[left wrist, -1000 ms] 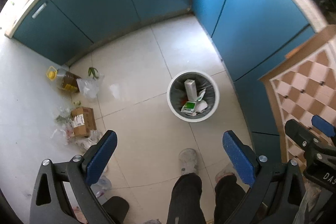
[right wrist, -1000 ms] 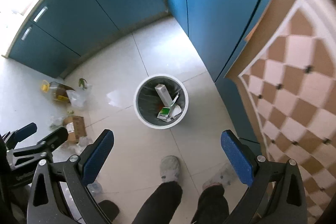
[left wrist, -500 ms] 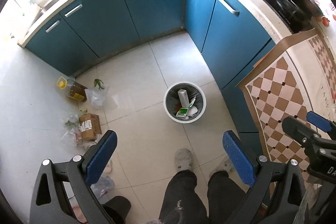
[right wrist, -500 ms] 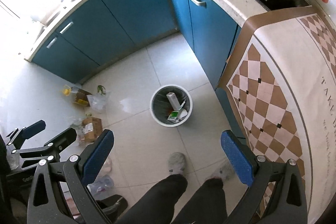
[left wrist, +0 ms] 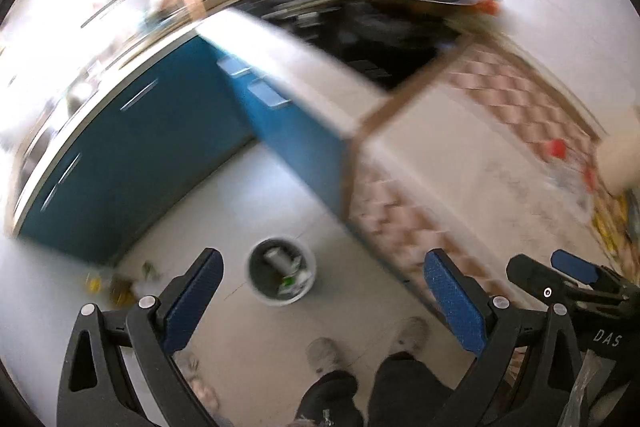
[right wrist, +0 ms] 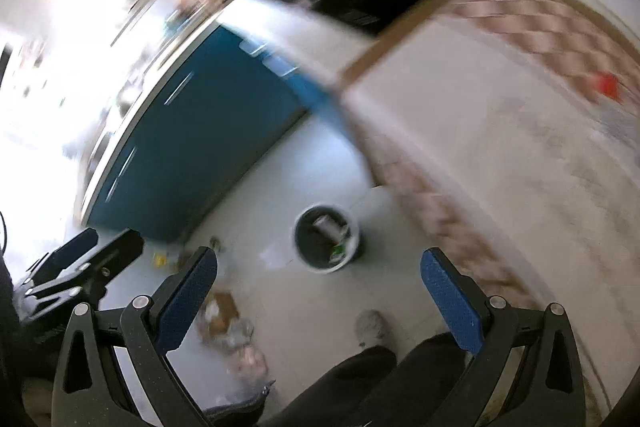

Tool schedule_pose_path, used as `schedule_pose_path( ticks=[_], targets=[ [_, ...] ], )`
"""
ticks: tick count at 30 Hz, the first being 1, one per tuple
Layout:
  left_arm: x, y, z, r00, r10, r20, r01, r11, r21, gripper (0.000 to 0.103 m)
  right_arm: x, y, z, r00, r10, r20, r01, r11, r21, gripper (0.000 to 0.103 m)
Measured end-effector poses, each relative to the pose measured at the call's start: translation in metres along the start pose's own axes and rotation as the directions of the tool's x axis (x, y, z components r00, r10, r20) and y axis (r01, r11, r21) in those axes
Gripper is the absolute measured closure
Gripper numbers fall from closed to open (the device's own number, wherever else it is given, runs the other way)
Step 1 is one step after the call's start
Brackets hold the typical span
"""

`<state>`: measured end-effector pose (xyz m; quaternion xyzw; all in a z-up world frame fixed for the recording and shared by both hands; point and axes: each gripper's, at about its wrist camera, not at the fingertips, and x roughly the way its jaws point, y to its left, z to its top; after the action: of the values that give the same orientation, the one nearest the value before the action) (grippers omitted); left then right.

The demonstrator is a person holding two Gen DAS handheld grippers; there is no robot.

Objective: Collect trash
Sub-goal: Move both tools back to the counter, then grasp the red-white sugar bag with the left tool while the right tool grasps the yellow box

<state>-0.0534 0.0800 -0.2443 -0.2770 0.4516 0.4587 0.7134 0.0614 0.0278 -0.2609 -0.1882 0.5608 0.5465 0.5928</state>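
Both views are blurred by motion. A round trash bin point(left wrist: 281, 277) with white rim stands on the tiled floor far below, holding cartons; it also shows in the right wrist view point(right wrist: 326, 243). Loose trash point(left wrist: 120, 287) lies on the floor left of it, with a cardboard box and wrappers point(right wrist: 224, 315) in the right wrist view. My left gripper point(left wrist: 324, 303) is open and empty, high above the floor. My right gripper point(right wrist: 318, 301) is open and empty too, also high up.
Blue cabinets point(left wrist: 152, 147) line the back and right. A counter with a checkered cloth point(left wrist: 500, 131) and a dark stove point(left wrist: 360, 27) lies to the right, with small red items on it. The person's legs and shoes point(left wrist: 340, 355) are below.
Both grippers have risen fast and tilted up. The bin and floor trash look smaller and lower in view, and the countertop and stove have come into view. Jaws stayed open.
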Motion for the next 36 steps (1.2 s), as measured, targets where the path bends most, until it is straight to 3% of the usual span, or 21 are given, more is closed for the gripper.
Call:
schedule_pose_path(
  ticks=[3,6,9,12,16,21,27,29,32,36],
  targets=[
    [0.002,-0.082,0.023,1.0,-0.023,0.021,0.02,0.993,0.115,0.0,-0.033,-0.068,0.003,0.996,-0.078,0.039,0.073,0.992,0.107,0.0],
    [0.003,-0.162,0.038,0.998,-0.028,0.052,0.016,0.978,0.21,0.0,-0.06,-0.143,0.006,0.982,-0.187,0.01,0.183,0.966,0.181,0.0],
    [0.017,-0.234,0.047,0.997,-0.051,0.05,0.035,0.958,0.284,0.0,-0.081,-0.216,0.009,0.944,-0.323,-0.063,0.329,0.928,0.176,0.0],
    [0.038,-0.291,0.049,0.999,-0.05,0.017,0.042,0.942,0.334,0.0,-0.094,-0.289,0.015,0.886,-0.443,-0.14,0.461,0.875,0.147,0.0],
    [0.072,-0.341,0.052,1.0,-0.008,-0.023,0.016,0.926,0.378,0.0,-0.091,-0.372,0.029,0.819,-0.522,-0.238,0.547,0.836,0.049,0.0],
    [0.102,-0.372,0.048,0.998,0.042,-0.046,-0.019,0.909,0.416,0.0,-0.056,-0.443,0.045,0.782,-0.532,-0.326,0.557,0.83,-0.02,0.0],
    [0.131,-0.366,0.058,0.993,0.064,-0.101,-0.02,0.921,0.388,0.0,-0.029,-0.469,0.057,0.815,-0.484,-0.319,0.511,0.859,0.003,0.001],
    [0.138,-0.358,0.067,0.991,0.074,-0.114,-0.029,0.933,0.359,0.0,-0.03,-0.468,0.057,0.83,-0.482,-0.282,0.51,0.86,0.031,0.013],
    [0.146,-0.349,0.08,0.99,0.082,-0.113,-0.041,0.944,0.326,0.0,-0.038,-0.47,0.053,0.87,-0.433,-0.238,0.473,0.868,0.15,0.018],
    [0.154,-0.338,0.096,0.99,0.072,-0.122,-0.035,0.96,0.277,0.0,-0.065,-0.479,0.038,0.923,-0.351,-0.161,0.386,0.843,0.375,0.024]
  ],
)
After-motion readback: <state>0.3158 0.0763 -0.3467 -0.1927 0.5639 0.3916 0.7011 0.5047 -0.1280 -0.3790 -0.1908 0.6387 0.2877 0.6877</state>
